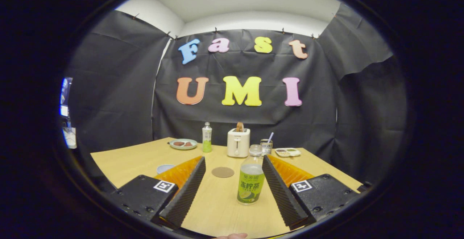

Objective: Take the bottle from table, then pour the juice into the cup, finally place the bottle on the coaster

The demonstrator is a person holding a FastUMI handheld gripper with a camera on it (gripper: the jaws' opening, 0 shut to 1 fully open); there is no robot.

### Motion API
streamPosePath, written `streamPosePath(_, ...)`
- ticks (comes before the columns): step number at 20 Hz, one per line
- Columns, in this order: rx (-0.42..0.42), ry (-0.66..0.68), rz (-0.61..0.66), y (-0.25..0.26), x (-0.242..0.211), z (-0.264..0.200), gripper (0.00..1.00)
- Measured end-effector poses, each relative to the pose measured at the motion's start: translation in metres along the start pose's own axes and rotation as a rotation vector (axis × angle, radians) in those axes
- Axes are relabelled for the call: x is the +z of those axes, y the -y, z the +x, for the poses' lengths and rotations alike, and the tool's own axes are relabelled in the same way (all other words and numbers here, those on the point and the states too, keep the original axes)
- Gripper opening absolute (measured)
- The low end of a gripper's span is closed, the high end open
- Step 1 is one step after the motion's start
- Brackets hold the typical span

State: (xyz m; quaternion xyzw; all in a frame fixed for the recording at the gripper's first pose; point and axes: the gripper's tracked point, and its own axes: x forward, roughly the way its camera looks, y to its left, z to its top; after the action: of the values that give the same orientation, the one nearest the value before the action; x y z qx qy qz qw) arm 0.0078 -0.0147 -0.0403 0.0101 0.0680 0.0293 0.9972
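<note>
Tool point(233, 164) released, bottle point(251, 179) upright between fingers on wooden table point(127, 161); dark-draped booth.

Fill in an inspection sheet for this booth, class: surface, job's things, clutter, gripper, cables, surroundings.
Surface: wooden table, level, dry.
Job's things: green-labelled bottle upright between the fingers, nearer the right one; round brown coaster beyond the fingertips; cup past the left finger.
Clutter: toaster, second bottle, plate, glass with straw, small tray along the far edge.
Gripper: open, touching nothing.
Cables: nothing seen.
Surroundings: black cloth walls.
</note>
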Motion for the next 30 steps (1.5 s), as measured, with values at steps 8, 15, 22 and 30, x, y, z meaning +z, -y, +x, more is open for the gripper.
streamPosePath(8,0.007,-0.059,0.036,0.025,-0.025,0.006,1.0)
streamPosePath(15,-0.012,-0.088,0.071,0.041,-0.041,0.038,1.0)
streamPosePath(22,-0.02,-0.167,0.09,0.042,-0.076,0.074,1.0)
streamPosePath(30,-0.044,-0.265,0.115,0.042,-0.108,0.108,1.0)
